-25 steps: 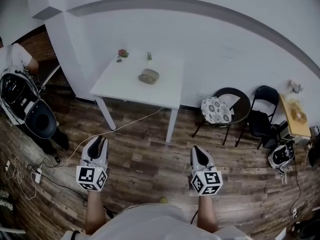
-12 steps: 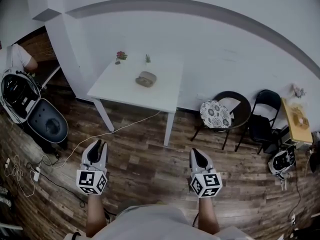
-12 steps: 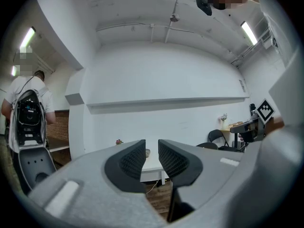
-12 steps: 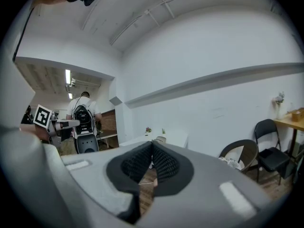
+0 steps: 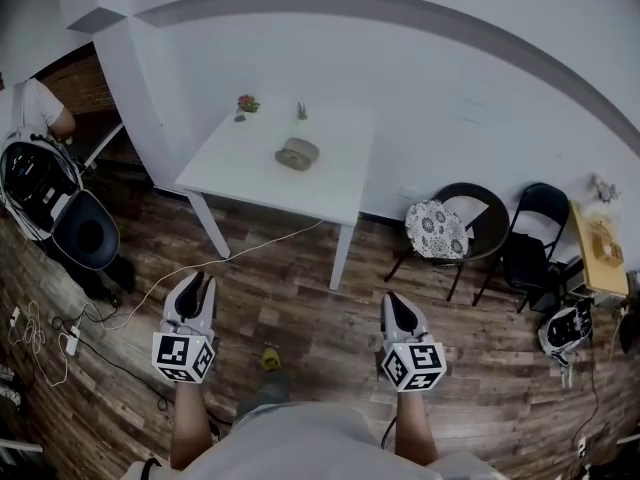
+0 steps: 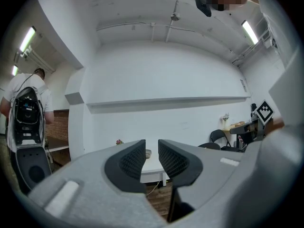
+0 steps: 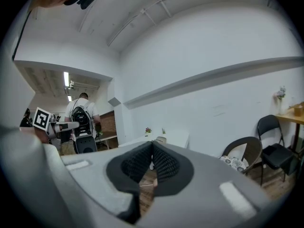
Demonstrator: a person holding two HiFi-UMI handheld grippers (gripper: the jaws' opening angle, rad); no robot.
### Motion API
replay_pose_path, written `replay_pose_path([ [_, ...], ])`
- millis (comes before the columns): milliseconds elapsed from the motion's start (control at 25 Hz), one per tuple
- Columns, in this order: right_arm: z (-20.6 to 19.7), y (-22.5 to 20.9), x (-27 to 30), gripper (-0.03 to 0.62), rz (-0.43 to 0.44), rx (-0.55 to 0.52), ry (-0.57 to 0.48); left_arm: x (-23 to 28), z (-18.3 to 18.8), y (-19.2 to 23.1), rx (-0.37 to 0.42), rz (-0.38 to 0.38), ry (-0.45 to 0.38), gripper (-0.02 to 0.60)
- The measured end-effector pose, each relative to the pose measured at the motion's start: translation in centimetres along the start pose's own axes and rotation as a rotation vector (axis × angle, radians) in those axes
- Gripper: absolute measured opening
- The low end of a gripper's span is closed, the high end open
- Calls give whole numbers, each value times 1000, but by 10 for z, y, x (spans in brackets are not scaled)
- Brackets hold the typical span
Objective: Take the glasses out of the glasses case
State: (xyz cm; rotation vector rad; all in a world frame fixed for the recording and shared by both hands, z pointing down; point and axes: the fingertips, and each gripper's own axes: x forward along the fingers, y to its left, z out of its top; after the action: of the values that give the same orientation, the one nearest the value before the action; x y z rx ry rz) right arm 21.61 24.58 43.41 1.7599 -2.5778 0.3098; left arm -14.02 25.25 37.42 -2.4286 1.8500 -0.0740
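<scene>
Left tool point(image 5: 191, 284) empty, glasses case point(image 6: 147, 153) half-hidden

The small tan oval glasses case point(image 5: 297, 153) on the white table point(image 5: 240, 160) looks too small to tell open from closed

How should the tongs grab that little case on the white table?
Probably across its narrow middle, coming from the table's near edge. The glasses case lies flat on the white table, a low rounded oval that looks longer side to side, so its short width should suit the open left tongs. Its opening seam is too small to see.
</scene>
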Motion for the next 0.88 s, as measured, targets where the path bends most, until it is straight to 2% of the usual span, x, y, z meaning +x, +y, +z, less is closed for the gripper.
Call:
replay_pose_path([
  [400, 2, -4, 64, 3, -28, -5, 2, 62, -13, 38, -17, -20, -2, 91],
  [880, 17, 3, 163, 3, -94, -16, 29, 163, -28, 98, -64, -100, 13, 91],
])
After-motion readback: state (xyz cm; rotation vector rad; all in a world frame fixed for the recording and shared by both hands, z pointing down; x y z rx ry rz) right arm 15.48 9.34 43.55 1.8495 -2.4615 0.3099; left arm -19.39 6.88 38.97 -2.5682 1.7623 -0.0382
